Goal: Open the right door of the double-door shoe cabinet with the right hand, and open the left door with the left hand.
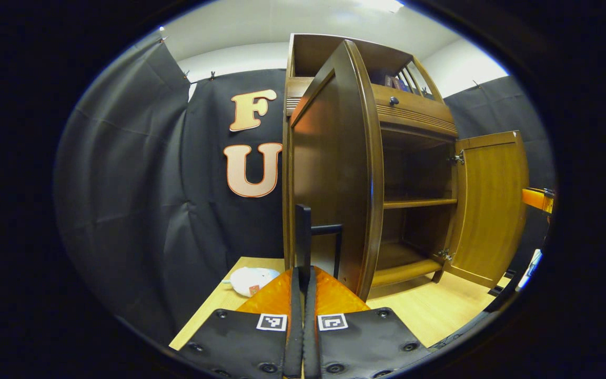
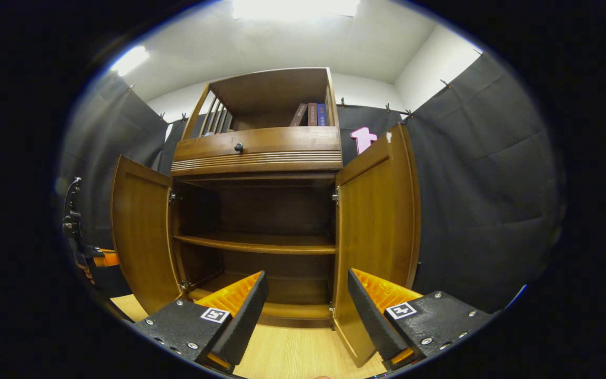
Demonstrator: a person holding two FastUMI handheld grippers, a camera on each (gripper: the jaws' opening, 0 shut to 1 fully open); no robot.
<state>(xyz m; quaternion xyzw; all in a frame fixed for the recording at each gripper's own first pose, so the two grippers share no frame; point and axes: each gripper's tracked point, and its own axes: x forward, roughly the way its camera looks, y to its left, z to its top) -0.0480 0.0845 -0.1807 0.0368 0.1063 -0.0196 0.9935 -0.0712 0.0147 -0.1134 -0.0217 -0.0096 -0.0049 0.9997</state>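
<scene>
Black cloth backs the shoe cabinet (image 2: 261, 210), centre frame, both doors swung out. Risk: left gripper (image 1: 303, 279) is closed on the left door's handle (image 1: 305, 237) at lower centre, so yanking away unreleased could over-swing the left door (image 1: 334, 173) or strain its hinges. Right gripper (image 2: 308, 300) gapes wide, holding nothing, clear of the right door (image 2: 379, 221).

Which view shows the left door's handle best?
The left gripper view: the handle sits just ahead of the shut left gripper. The right gripper view shows the left door's inner face.
</scene>
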